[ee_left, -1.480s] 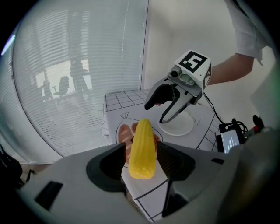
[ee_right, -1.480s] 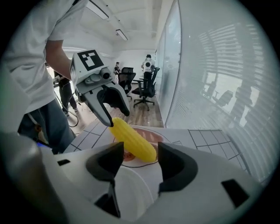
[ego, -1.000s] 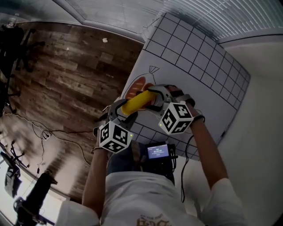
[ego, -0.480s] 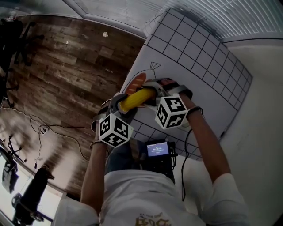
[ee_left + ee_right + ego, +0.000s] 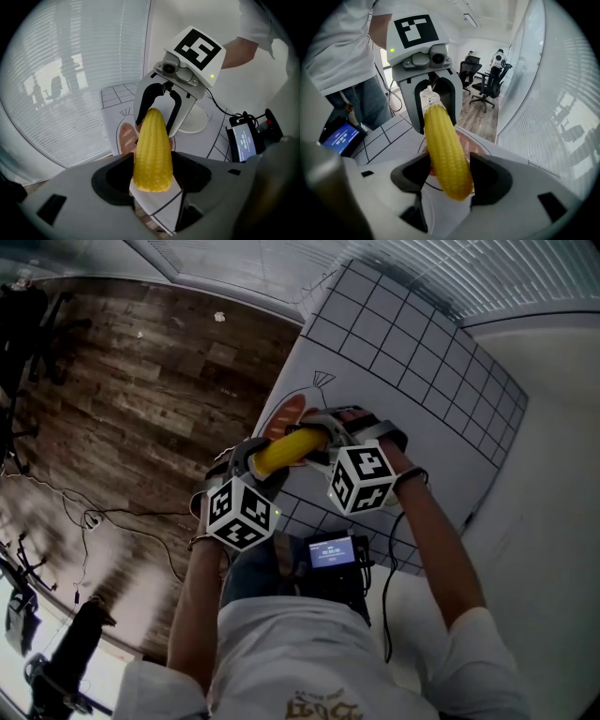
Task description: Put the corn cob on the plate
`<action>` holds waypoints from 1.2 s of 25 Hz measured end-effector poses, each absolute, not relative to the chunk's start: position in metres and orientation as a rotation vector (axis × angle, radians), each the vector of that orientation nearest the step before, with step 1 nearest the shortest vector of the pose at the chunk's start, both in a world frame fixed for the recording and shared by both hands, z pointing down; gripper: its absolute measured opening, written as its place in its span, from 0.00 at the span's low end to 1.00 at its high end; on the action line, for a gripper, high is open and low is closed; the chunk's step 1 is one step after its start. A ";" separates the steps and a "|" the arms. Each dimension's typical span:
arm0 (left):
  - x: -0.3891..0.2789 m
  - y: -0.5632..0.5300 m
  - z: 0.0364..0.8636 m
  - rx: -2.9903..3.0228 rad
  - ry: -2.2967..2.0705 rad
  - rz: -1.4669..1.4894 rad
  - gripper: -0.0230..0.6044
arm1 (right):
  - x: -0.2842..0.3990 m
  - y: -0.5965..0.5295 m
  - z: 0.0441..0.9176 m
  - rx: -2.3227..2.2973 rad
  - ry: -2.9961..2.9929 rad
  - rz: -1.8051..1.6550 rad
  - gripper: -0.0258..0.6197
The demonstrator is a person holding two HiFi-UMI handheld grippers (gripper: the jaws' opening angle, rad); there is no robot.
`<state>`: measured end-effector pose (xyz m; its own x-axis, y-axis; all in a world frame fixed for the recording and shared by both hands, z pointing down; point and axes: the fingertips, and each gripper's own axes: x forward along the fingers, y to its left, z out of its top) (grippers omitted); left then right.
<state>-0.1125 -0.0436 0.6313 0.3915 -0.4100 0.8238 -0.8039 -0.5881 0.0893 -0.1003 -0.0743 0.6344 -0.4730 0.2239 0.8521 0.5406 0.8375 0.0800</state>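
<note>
A yellow corn cob [image 5: 286,451] hangs in the air above the gridded paper mat [image 5: 412,362], spanning both grippers. My left gripper [image 5: 255,460] is shut on its stalk end [image 5: 431,105]. My right gripper [image 5: 323,442] straddles the other end [image 5: 454,180]. Its jaws are closing with the cob between them, and a slit of space still shows on one side. In the left gripper view a white plate [image 5: 199,123] lies on the mat just behind the right gripper [image 5: 157,115]. The head view hides the plate under the grippers.
A carrot drawing [image 5: 125,138] is printed on the mat below the cob. A small device with a lit blue screen [image 5: 333,557] hangs at the person's waist. The table edge drops to wooden floor [image 5: 141,399] on the left. Office chairs [image 5: 487,84] stand far off.
My right gripper has rolled a little around the cob's end. The cob and my left gripper sit almost where they were.
</note>
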 end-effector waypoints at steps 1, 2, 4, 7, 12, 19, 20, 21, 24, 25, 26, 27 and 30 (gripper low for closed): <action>-0.112 -0.044 0.628 2.180 -1.036 1.092 0.44 | -0.100 -0.075 0.631 -0.552 -2.069 -0.423 0.46; -0.111 -0.045 0.624 2.186 -1.034 1.095 0.44 | -0.099 -0.076 0.627 -0.545 -2.070 -0.423 0.46; -0.110 -0.046 0.617 2.198 -1.033 1.101 0.44 | -0.097 -0.077 0.621 -0.534 -2.072 -0.426 0.46; -0.110 -0.047 0.610 2.214 -1.033 1.113 0.44 | -0.096 -0.077 0.613 -0.512 -2.075 -0.436 0.46; -0.106 -0.044 0.601 2.240 -1.006 1.147 0.44 | -0.091 -0.074 0.605 -0.474 -2.082 -0.417 0.46; -0.086 -0.040 0.590 2.320 -0.922 1.212 0.44 | -0.069 -0.068 0.593 -0.359 -2.096 -0.377 0.46; -0.082 -0.040 0.588 2.336 -0.906 1.223 0.44 | -0.064 -0.068 0.592 -0.336 -2.098 -0.369 0.46; -0.077 -0.040 0.586 2.352 -0.888 1.234 0.44 | -0.059 -0.067 0.590 -0.313 -2.099 -0.361 0.46; -0.061 -0.043 0.580 2.408 -0.827 1.264 0.44 | -0.040 -0.068 0.584 -0.233 -2.102 -0.334 0.46; -0.055 -0.044 0.578 2.430 -0.803 1.274 0.44 | -0.033 -0.069 0.582 -0.202 -2.103 -0.324 0.46; -0.049 -0.046 0.577 2.452 -0.776 1.284 0.44 | -0.027 -0.070 0.580 -0.171 -2.101 -0.314 0.45; -0.043 -0.047 0.576 2.474 -0.746 1.294 0.44 | -0.020 -0.071 0.579 -0.139 -2.099 -0.304 0.45; -0.024 -0.049 0.572 2.539 -0.649 1.327 0.44 | 0.001 -0.070 0.574 -0.044 -2.096 -0.264 0.45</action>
